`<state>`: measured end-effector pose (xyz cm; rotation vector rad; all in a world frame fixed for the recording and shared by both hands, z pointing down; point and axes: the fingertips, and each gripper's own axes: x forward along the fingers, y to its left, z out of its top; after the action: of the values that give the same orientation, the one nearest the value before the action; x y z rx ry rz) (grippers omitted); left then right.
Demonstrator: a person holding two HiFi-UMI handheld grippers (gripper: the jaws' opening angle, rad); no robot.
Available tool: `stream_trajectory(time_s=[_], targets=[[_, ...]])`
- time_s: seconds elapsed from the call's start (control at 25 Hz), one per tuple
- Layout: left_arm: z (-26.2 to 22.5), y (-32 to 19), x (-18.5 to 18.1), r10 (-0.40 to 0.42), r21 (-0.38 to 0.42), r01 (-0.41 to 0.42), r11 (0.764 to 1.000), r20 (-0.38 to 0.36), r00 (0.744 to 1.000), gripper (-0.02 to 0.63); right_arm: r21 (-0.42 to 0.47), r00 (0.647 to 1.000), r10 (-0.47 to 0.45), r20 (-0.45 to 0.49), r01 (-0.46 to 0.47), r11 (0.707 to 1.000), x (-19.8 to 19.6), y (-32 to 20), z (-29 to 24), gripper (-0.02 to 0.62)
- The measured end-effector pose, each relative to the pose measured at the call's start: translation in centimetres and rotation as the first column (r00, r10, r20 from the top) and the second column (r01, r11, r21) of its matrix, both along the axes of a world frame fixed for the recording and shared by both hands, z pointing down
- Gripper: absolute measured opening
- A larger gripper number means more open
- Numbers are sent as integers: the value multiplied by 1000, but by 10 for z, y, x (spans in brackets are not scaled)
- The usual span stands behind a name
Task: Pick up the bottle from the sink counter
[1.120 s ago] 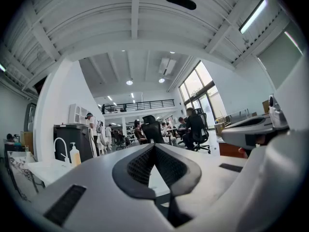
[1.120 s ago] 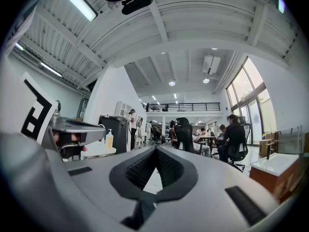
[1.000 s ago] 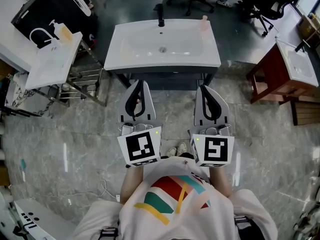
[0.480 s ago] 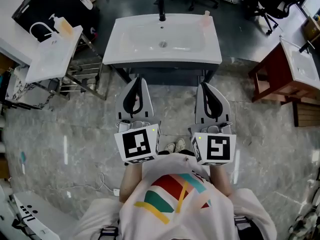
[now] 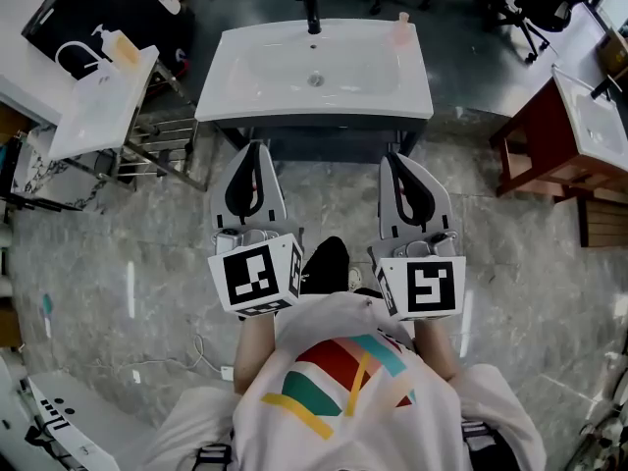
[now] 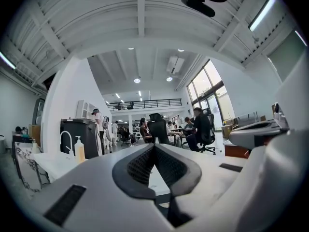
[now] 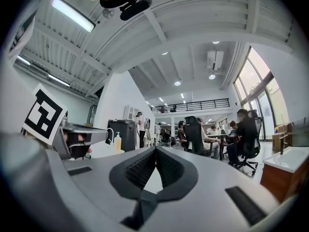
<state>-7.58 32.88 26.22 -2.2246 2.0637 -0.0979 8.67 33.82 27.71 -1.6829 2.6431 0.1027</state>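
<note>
At the sink counter's (image 5: pixel 226 106) far right corner stands what seems a small pale bottle (image 5: pixel 400 29), well apart from the left gripper (image 5: pixel 255 147) and right gripper (image 5: pixel 394 158), carried waist-high, jaws closed and empty, pending approach.

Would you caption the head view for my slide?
Person facing white sink, left gripper and right gripper shut, empty; bottle at far-right corner.

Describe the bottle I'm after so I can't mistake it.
Find the white rectangular washbasin straight ahead, with the black tap at its back edge. The small pale pink bottle stands on its back right corner; the other bottle, a yellowish pump dispenser, sits on the separate basin at left.
</note>
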Motion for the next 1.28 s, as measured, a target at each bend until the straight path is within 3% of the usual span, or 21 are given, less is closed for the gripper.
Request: stream_trajectory(time_s=[0.28,0.48,0.64,0.96,1.28], targets=[[-15,-16,11,35,78,-37,996,28,999,18,15,1000,-12,24,11,1000,5,-23,1,12],[-19,-43,-1,13,129,-16,991,23,1000,18,23,1000,-13,14,13,1000,-2,-54,6,12],[-18,-75,-15,11,118,-7,993,-27,1000,18,27,1000,3,-15,-3,1000,-8,-77,3,12],[-5,-147,-22,62,103,-56,993,-53,997,18,38,999,39,-11,-38,999,-17,-145,7,12],[-8,-257,-38,123,100,-116,988,-72,990,18,37,999,47,-7,-46,998,-50,-251,-3,12]])
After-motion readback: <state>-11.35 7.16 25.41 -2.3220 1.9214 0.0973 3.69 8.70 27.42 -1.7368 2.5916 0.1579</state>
